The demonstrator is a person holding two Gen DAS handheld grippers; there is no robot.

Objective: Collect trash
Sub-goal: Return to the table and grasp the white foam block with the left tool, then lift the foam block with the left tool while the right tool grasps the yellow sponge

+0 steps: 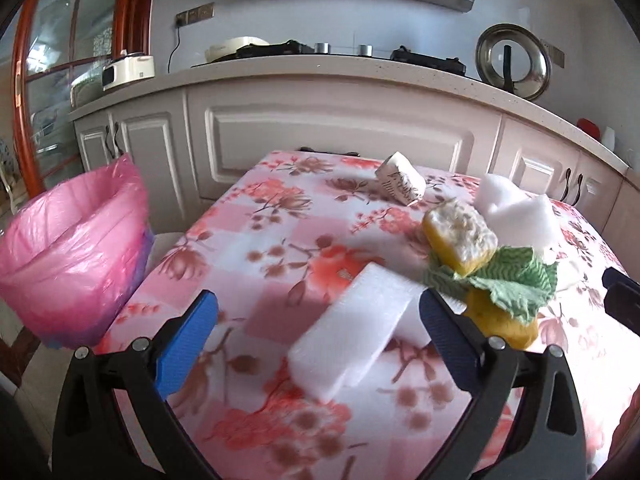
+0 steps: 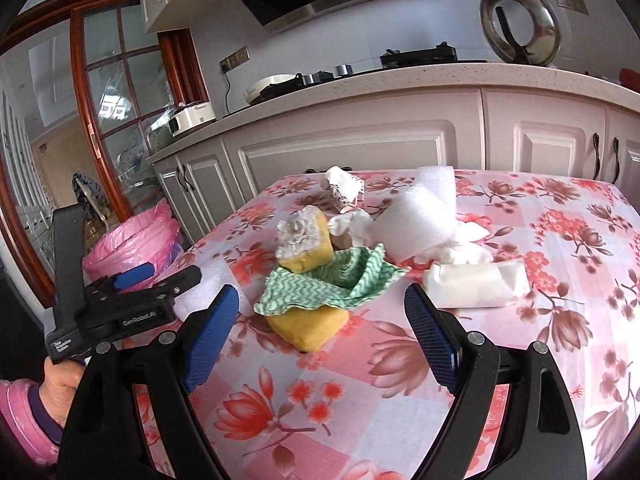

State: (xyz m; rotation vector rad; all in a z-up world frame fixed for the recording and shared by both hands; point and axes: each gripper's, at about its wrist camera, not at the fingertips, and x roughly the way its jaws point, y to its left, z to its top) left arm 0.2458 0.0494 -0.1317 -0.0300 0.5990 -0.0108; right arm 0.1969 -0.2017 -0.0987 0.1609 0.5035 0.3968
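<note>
My left gripper [image 1: 318, 312] is open above the floral table [image 1: 256, 240]; a white foam block [image 1: 356, 328] lies between its blue fingers, untouched as far as I can tell. Behind it are a worn yellow sponge [image 1: 460, 240], a green cloth [image 1: 508, 284] over another yellow sponge [image 1: 508, 328], white foam pieces [image 1: 516, 208] and a crumpled paper packet [image 1: 402, 178]. The pink-lined trash bin [image 1: 76, 256] stands left of the table. My right gripper [image 2: 322, 312] is open, just short of the lower yellow sponge [image 2: 308, 330] and green cloth [image 2: 324, 284]. A white wrapped packet [image 2: 476, 284] lies to the right.
Kitchen cabinets [image 1: 340, 140] and a counter with a stove run behind the table. A glass door with a wooden frame [image 2: 116, 120] is at the left. The left gripper's body [image 2: 120, 296] shows at the left of the right wrist view, near the bin [image 2: 132, 244].
</note>
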